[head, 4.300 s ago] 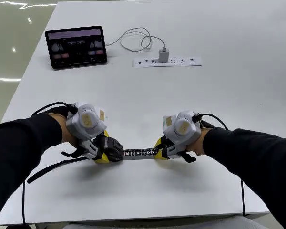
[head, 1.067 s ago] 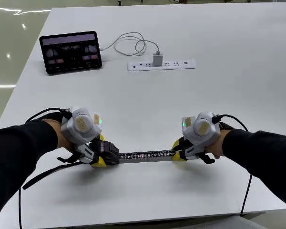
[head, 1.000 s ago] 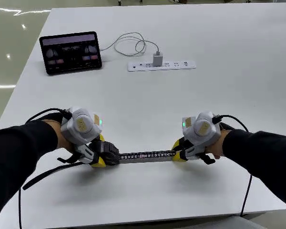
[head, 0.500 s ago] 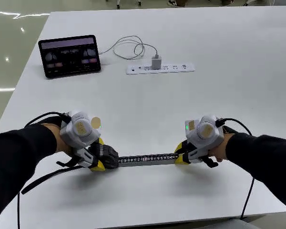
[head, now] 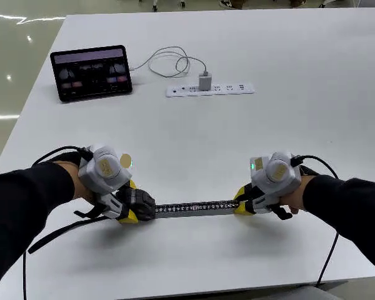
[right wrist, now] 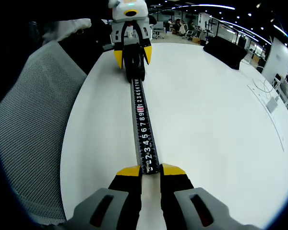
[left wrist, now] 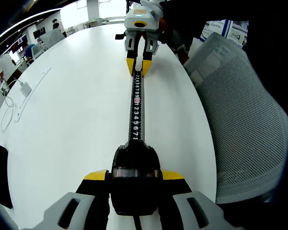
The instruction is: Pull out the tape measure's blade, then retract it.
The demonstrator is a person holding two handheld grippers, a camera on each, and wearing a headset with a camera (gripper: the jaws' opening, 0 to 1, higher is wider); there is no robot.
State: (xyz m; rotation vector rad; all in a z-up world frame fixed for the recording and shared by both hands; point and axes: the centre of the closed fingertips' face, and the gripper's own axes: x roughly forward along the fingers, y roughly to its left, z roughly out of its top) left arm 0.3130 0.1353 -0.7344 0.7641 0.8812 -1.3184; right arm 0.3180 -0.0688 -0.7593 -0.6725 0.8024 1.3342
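The tape measure's black case lies near the table's front edge, and my left gripper is shut on it. Out of the case runs the dark numbered blade, flat on the white table toward the right. My right gripper is shut on the blade's end hook. Each gripper view looks down the blade at the other gripper: the right gripper in the left gripper view, and the left gripper with the case in the right gripper view.
A tablet stands at the back left of the white table. A white power strip with a charger and a looped cable lies behind the work. A mesh chair sits at the table's front edge.
My right gripper has moved to the right with the hook, so more blade now lies out of the case. The left gripper and case have stayed in place.
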